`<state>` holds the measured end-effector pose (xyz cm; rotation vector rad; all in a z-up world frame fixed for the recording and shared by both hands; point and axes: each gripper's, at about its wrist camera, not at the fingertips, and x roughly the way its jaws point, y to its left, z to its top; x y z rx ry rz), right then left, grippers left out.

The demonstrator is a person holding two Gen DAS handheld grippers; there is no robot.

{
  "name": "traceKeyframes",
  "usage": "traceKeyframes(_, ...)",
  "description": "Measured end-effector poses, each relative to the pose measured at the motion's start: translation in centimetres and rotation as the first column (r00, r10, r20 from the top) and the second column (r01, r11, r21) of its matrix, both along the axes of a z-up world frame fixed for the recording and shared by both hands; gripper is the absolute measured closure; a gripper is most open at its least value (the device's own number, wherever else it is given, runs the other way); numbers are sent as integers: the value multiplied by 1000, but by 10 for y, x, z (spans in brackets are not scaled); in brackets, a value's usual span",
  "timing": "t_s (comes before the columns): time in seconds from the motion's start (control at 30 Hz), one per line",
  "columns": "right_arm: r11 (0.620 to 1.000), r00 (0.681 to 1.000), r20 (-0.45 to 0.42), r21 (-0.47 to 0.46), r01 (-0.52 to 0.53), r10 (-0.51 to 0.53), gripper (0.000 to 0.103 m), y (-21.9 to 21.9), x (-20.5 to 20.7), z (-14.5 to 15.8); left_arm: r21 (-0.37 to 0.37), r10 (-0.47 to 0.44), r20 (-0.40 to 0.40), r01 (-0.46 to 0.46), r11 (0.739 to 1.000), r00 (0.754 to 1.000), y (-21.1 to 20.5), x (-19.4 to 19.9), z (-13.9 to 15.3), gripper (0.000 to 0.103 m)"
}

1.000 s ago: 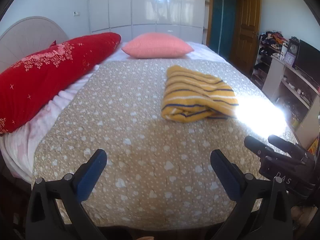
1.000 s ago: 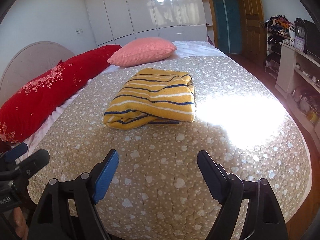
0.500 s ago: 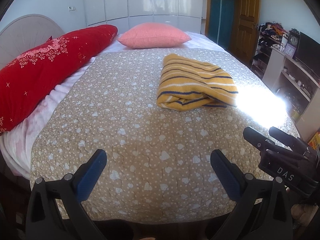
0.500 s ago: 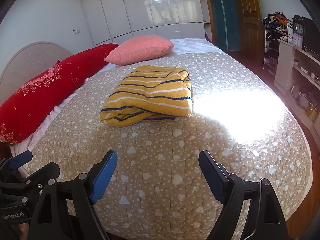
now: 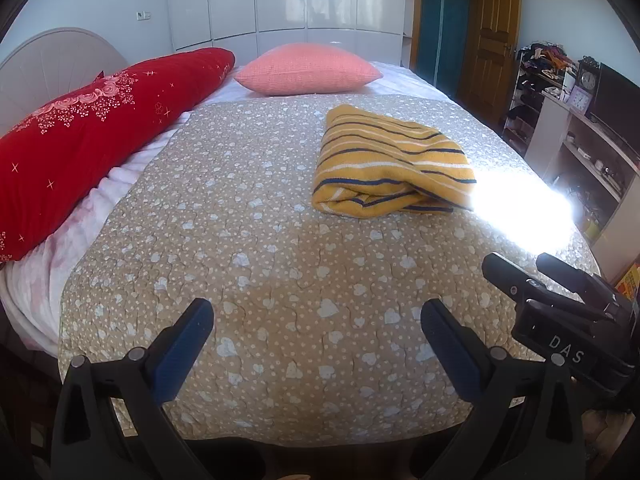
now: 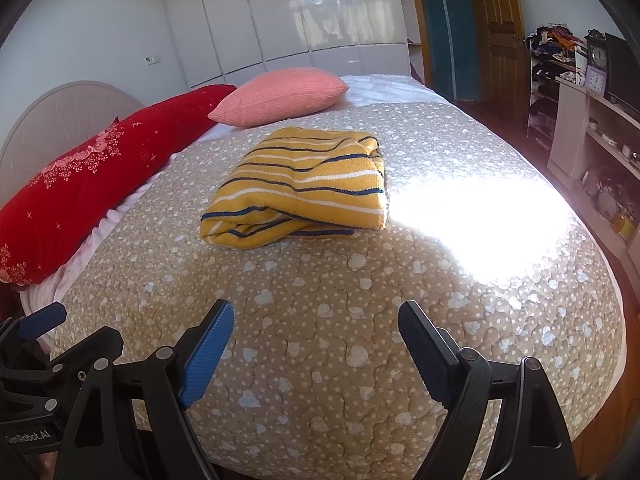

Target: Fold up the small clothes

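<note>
A folded yellow garment with dark blue and white stripes (image 5: 388, 164) (image 6: 308, 188) lies on the tan heart-print bedspread (image 5: 260, 248) (image 6: 320, 292), toward the bed's middle. My left gripper (image 5: 316, 312) hovers near the bed's front edge, open, with nothing between its blue pads. My right gripper (image 6: 314, 314) is open too, empty, well short of the garment. In the left wrist view the right gripper (image 5: 532, 276) shows at the lower right. The left gripper's blue fingertip (image 6: 40, 320) peeks in at the right wrist view's lower left.
A long red bolster (image 5: 92, 128) lies along the bed's left side, with a pink pillow (image 5: 308, 68) at the far end. A bright sun patch (image 6: 472, 220) falls right of the garment. White wardrobes, a wooden door and cluttered shelves (image 5: 576, 128) line the far and right walls.
Both views have drifted a little, so the garment sits slightly higher in the frames. Both grippers stay open and empty; the garment has not moved on the bed.
</note>
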<state>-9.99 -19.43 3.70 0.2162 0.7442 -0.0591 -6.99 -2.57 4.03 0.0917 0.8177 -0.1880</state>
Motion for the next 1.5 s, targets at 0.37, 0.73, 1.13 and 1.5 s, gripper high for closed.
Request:
traceKeyframes(0.37, 1000, 1000, -1, -3, 0, 0, 15, 2, -2, -2, -2, 6, 9, -6, 1000, 1000, -1, -3, 1, 0)
traceKeyframes(0.73, 1000, 1000, -3, -11, -10, 10, 14, 6, -3, -4, 9, 19, 24, -19, 1000, 1000, -2, -4, 1, 0)
traceKeyframes(1.13, 1000, 1000, -5, -13, -10, 10, 13, 7, -3, -5, 7, 22, 13, -23, 1000, 1000, 0, -3, -2, 0)
traceKeyframes(1.5, 1000, 1000, -11, -13, -17, 17, 13, 8, -1, -9, 4, 23, -10, -22, 1000, 1000, 0, 0, -8, 0)
